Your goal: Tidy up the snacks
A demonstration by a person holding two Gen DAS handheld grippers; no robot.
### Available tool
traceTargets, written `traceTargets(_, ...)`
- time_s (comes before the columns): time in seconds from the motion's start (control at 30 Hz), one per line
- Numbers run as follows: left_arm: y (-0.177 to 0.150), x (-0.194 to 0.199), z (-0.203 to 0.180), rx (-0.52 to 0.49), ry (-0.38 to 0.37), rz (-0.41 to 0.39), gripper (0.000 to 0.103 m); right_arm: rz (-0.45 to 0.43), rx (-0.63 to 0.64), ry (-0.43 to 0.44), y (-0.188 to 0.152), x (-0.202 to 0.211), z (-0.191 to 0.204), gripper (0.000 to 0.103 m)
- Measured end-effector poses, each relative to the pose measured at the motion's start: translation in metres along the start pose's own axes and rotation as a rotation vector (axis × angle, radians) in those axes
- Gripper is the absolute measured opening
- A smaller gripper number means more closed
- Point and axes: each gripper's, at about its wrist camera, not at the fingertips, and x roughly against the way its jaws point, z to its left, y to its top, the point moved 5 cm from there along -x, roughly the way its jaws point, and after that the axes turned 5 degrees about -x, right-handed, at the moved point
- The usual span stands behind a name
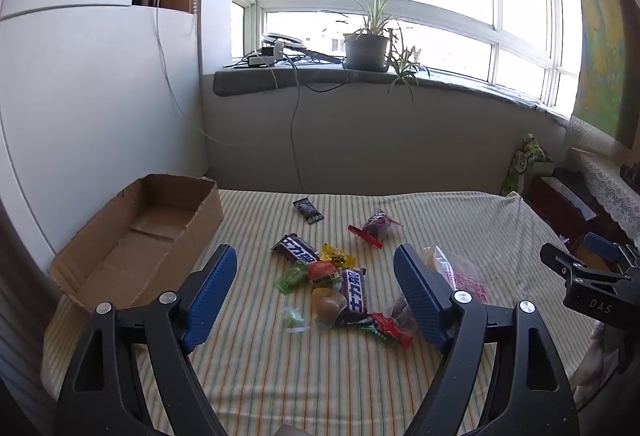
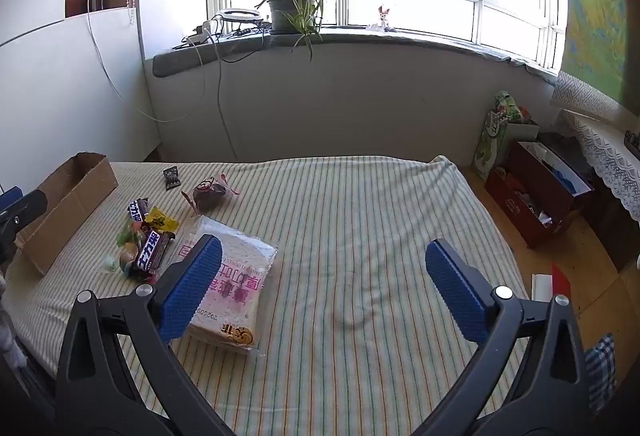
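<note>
1. From the left wrist: a heap of snacks (image 1: 340, 284) lies on the striped cloth (image 1: 320, 376), just right of the empty cardboard box (image 1: 136, 240): two purple chocolate bars, small bright candies, red wrappers. The bread bag (image 1: 460, 272) is half hidden behind a blue pad. The left gripper (image 1: 316, 292) hangs above the heap, jaws spread wide, holding nothing.

2. From the right wrist: the bread bag (image 2: 236, 284) lies flat, right of the box (image 2: 68, 204), its near corner covered by a finger. The right gripper (image 2: 324, 288) gapes wide over bare cloth, empty.
</note>
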Motion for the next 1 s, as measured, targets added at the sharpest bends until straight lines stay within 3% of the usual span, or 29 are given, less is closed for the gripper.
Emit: traceTargets(1.0,-0.002,-0.003,0.0,-0.018,0.003,-0.006,0.081,0.017,-0.006,0.032,0.0,-0.007,0.008,0.1)
